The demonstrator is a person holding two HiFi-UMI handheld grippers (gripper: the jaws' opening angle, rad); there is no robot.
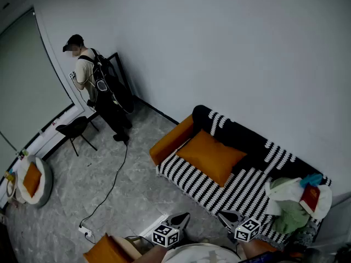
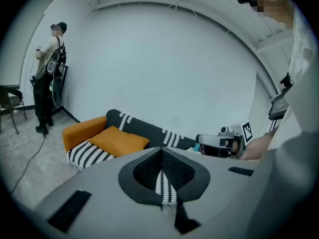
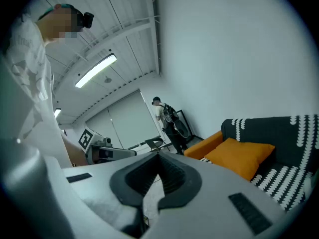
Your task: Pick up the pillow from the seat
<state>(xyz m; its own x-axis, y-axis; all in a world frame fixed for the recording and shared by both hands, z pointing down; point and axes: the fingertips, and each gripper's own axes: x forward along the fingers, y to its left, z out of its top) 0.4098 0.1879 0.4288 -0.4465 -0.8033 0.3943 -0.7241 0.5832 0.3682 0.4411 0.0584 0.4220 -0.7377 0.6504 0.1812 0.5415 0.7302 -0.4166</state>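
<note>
An orange pillow (image 1: 210, 155) lies on the seat of a black-and-white striped sofa (image 1: 241, 186) with an orange armrest, in the middle of the head view. Both grippers hang at the bottom edge, well short of the sofa. My left gripper (image 1: 182, 218) is shut with nothing in it, and so is my right gripper (image 1: 223, 217). The left gripper view shows its closed jaws (image 2: 162, 151), the pillow (image 2: 118, 140) far beyond them, and the right gripper (image 2: 219, 142) alongside. In the right gripper view the closed jaws (image 3: 158, 156) point left of the pillow (image 3: 239, 156).
A person (image 1: 97, 89) with a backpack stands at the far wall, beside a black chair (image 1: 77, 129). A cable (image 1: 112, 182) runs over the floor to a power strip (image 1: 85, 232). Clothes (image 1: 293, 203) are piled on the sofa's right end. A round seat (image 1: 34, 181) sits at the left.
</note>
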